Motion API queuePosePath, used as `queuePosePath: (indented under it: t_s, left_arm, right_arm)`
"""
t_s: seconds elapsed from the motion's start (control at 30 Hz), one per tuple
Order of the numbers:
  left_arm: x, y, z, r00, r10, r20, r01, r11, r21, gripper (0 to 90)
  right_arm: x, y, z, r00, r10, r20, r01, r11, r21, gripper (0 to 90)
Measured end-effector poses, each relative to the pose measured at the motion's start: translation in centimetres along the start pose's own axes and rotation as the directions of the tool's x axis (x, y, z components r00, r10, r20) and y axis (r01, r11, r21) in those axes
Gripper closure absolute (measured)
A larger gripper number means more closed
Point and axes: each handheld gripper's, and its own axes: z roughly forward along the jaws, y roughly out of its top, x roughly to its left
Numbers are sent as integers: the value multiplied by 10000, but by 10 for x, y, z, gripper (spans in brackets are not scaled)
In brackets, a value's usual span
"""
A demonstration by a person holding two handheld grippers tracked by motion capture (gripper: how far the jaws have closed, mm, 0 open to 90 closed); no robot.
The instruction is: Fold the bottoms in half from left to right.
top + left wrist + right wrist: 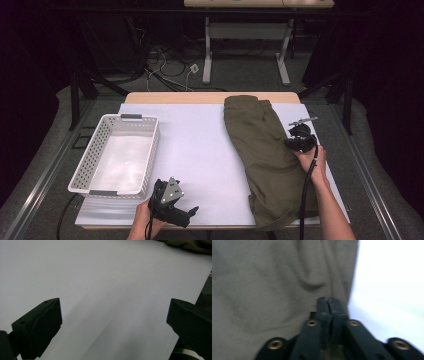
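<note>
Olive wrinkled cloth (274, 285): ur right gripper (328, 301) sat clenched, jaws together, over its edge; left gripper (113, 322) gaped over smooth white sheet (100, 277).

A broad bare stretch of the white table cover (200, 150) runs down the middle, from the far edge to the near one, open to a hand from either side. On the left the white perforated basket (102, 145) walls off that side with its raised rim. On the right the olive-green garment (267, 160) lies lengthwise from far to near, leaving a narrow bare strip along the cover's right edge. The left gripper (192, 214) rests at the near edge, just right of the basket's near corner.
</note>
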Motion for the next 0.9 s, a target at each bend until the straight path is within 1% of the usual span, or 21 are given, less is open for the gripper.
queuePosePath:
  t_s: [0.03, 0.1, 0.13, 0.17, 0.23, 0.27, 0.3, 0.37, 0.4, 0.43, 0.5, 0.53, 0.57, 0.6, 0.67, 0.7, 0.73, 0.8, 0.83, 0.87, 0.9]
  left_arm:
    - [0, 0, 0, 10000, 3, 19, -3, 10000, 21, 0]
    - [0, 0, 0, 10000, -13, 12, 13, 10000, 6, 0]
    - [0, 0, 0, 10000, -6, 12, 6, 10000, 14, 0]
    - [-1, 0, 0, 10000, -50, 33, 50, 10000, 21, 0]
    - [-1, 0, 0, 10000, 16, -22, -16, 10000, -28, 0]
    - [-1, 0, 0, 10000, 8, -19, -8, 10000, -31, 0]
    - [-1, 0, 0, 10000, 8, -19, -8, 10000, -31, 0]
    - [-1, 0, 1, 10000, -55, 12, 55, 10000, 7, 0]
    - [-1, 1, 0, 9999, 0, 103, -2, 9999, 135, 0]
    - [-1, 1, 0, 9999, 52, 91, -53, 9999, 146, 0]
    - [-1, 1, 1, 10000, 26, 57, -26, 9999, 98, 0]
    - [-2, 1, 1, 10000, -15, 70, 15, 10000, 62, 0]
    - [-2, 0, 1, 10000, -40, 58, 40, 10000, 20, 0]
    - [-2, 0, 1, 10000, -29, 46, 29, 10000, 32, 0]
    - [-1, 0, 1, 10000, 0, 17, 0, 10000, 25, 0]
    - [1, 0, 0, 9999, 33, 103, -35, 9999, 156, 0]
    - [0, 0, 2, 10000, -16, 29, 16, 10000, 25, 0]
    - [0, 0, 1, 10000, -68, 45, 68, 10000, -2, 0]
    - [-1, 0, 1, 10000, -54, 65, 54, 10000, 63, 0]
    - [-1, 0, 1, 10000, -49, 17, 49, 10000, -15, 0]
    - [-2, 0, 1, 10000, -19, 29, 19, 10000, 1, 0]
  right_arm:
    - [0, 0, 3, 9999, -63, -135, 62, 10000, -36, 727]
    - [1, 1, 6, 9998, -107, -150, 108, 9999, 87, 651]
    - [1, 1, 7, 9997, -52, -232, 52, 10000, 21, 600]
    - [0, 1, 8, 9998, 6, -222, -7, 10000, -34, 582]
    - [-1, 0, 10, 10000, -59, -21, 59, 10000, -42, 573]
    - [-1, 0, 10, 10000, 46, -35, -46, 9999, -91, 571]
    - [-1, 0, 11, 10000, 32, -35, -32, 9999, -122, 566]
    - [-1, 0, 14, 10000, -2, -83, 1, 10000, -97, 565]
    - [0, 0, 17, 9998, -95, -160, 94, 9999, -86, 573]
    - [1, -1, 18, 9998, -168, -101, 167, 9998, -86, 600]
    - [3, -1, 19, 9995, -133, -287, 132, 9999, -46, 665]
    - [4, 0, 18, 9990, -271, -355, 271, 9996, -16, 676]
    - [6, 0, 18, 9989, -276, -373, 275, 9996, -20, 693]
    - [6, 0, 17, 9976, -483, -502, 482, 9988, -23, 708]
    - [7, 0, 18, 9972, -573, -481, 575, 9983, 19, 722]
    - [7, 0, 18, 9966, -588, -571, 591, 9983, 26, 740]
    - [7, 0, 18, 9965, -601, -588, 602, 9982, 0, 759]
    - [6, 0, 18, 9968, -584, -552, 583, 9983, -36, 763]
    - [6, 0, 18, 9971, -522, -559, 518, 9986, -92, 750]
    - [6, 1, 19, 9975, -482, -522, 469, 9986, -253, 718]
    - [7, 1, 20, 9985, -303, -460, 287, 9990, -347, 713]
